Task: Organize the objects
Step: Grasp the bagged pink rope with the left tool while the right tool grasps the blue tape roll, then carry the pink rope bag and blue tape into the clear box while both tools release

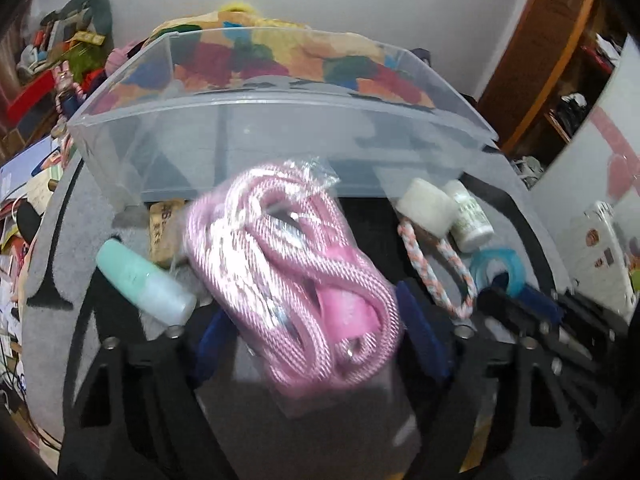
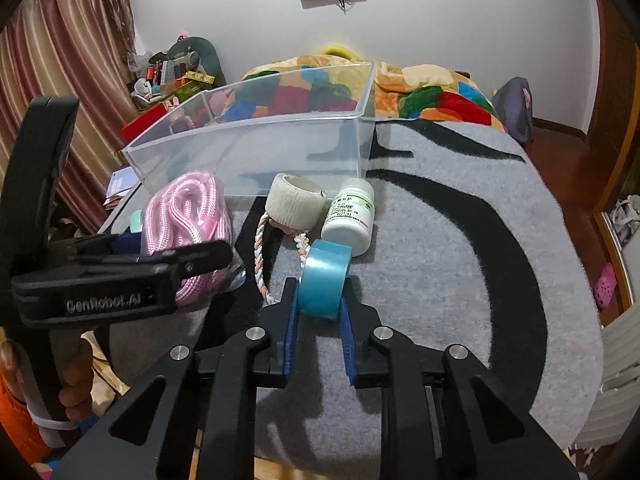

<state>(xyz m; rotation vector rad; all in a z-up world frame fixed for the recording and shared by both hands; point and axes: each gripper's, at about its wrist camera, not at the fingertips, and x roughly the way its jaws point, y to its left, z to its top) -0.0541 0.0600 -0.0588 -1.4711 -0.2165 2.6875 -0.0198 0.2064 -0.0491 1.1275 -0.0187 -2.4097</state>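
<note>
My left gripper (image 1: 316, 320) is shut on a bagged coil of pink rope (image 1: 296, 276), held just in front of the clear plastic bin (image 1: 280, 144); the rope also shows in the right wrist view (image 2: 184, 216). My right gripper (image 2: 320, 300) is shut on a blue tape roll (image 2: 325, 282), low over the grey mat. On the mat lie a white bandage roll (image 2: 294, 200), a white pill bottle (image 2: 350, 216), a braided rope ring (image 2: 264, 256) and a mint-green tube (image 1: 144, 280).
The grey mat with black stripes (image 2: 460, 260) covers the surface. A colourful blanket (image 2: 420, 88) lies behind the bin. Clutter (image 2: 172, 76) is piled at the back left by the curtain. A brown block (image 1: 164, 232) sits beside the bin.
</note>
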